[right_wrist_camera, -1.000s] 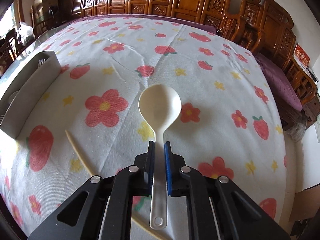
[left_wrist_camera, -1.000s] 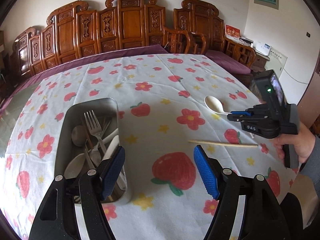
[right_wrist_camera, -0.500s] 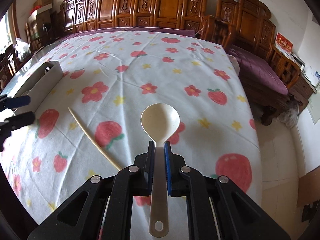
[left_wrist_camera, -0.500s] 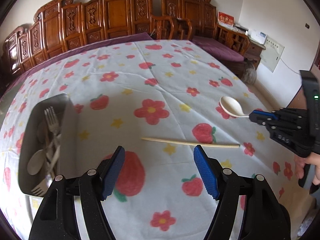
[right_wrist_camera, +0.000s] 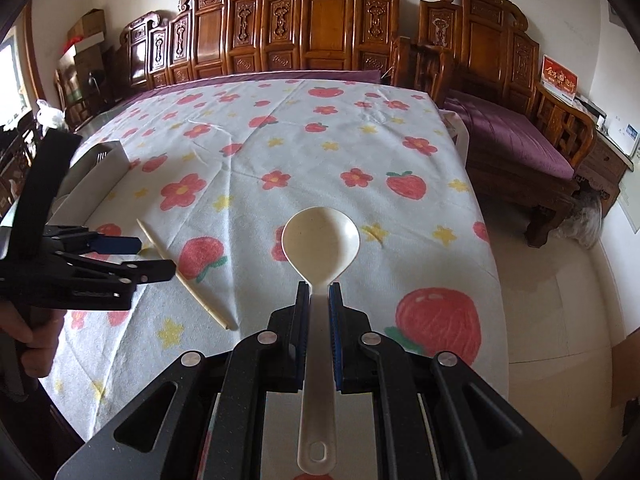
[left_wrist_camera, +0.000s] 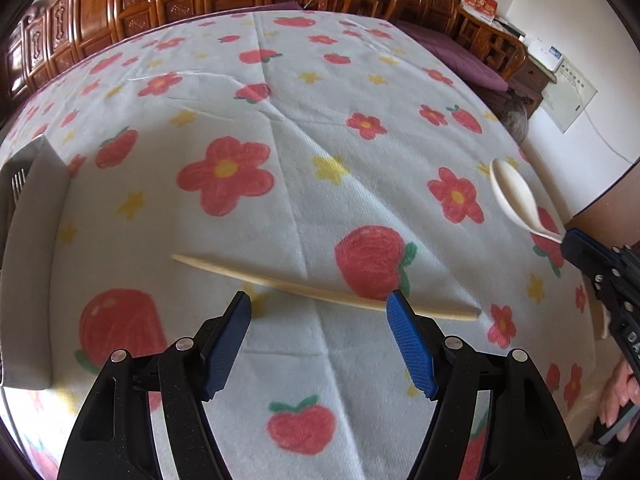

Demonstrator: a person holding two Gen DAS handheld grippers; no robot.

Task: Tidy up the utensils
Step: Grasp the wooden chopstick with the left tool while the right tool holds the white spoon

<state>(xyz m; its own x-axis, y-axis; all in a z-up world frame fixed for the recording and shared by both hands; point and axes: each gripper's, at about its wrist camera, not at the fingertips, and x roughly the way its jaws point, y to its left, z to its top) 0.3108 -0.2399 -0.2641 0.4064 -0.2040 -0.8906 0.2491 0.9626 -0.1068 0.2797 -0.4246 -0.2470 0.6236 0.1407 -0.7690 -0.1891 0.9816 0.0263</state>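
Left wrist view: the left gripper point(left_wrist_camera: 318, 308) hangs low over a table covered by a cloth point(left_wrist_camera: 280, 128) printed with strawberries and flowers. Its jaws are spread wide and hold nothing. A single pale chopstick point(left_wrist_camera: 320, 290) lies flat on the cloth just beyond the blue fingertips point(left_wrist_camera: 400, 312), crossing the gap between them. A second ago this gripper stood over the grey utensil tray point(left_wrist_camera: 28, 240); it has since swung right, and the tray now sits at the far left edge with fork tines showing inside. That suggests the chopstick is the next item to collect. At the right edge, the right gripper point(left_wrist_camera: 572, 242) holds a white spoon point(left_wrist_camera: 516, 196) in the air. Part of a marking on its body reads "DA"; the rest is cut off.

Right wrist view: the right gripper point(right_wrist_camera: 319, 296) is clamped on the neck of the spoon point(right_wrist_camera: 320, 240), bowl forward, handle running back between the jaws. The spoon rested on the cloth a second ago and is now lifted clear, so it is likely ready to carry to the tray point(right_wrist_camera: 94, 184), well off to the left. The left gripper point(right_wrist_camera: 138, 256) sits over the chopstick point(right_wrist_camera: 184, 276). A red card point(right_wrist_camera: 560, 80) on furniture at far right carries gold writing too small to read.
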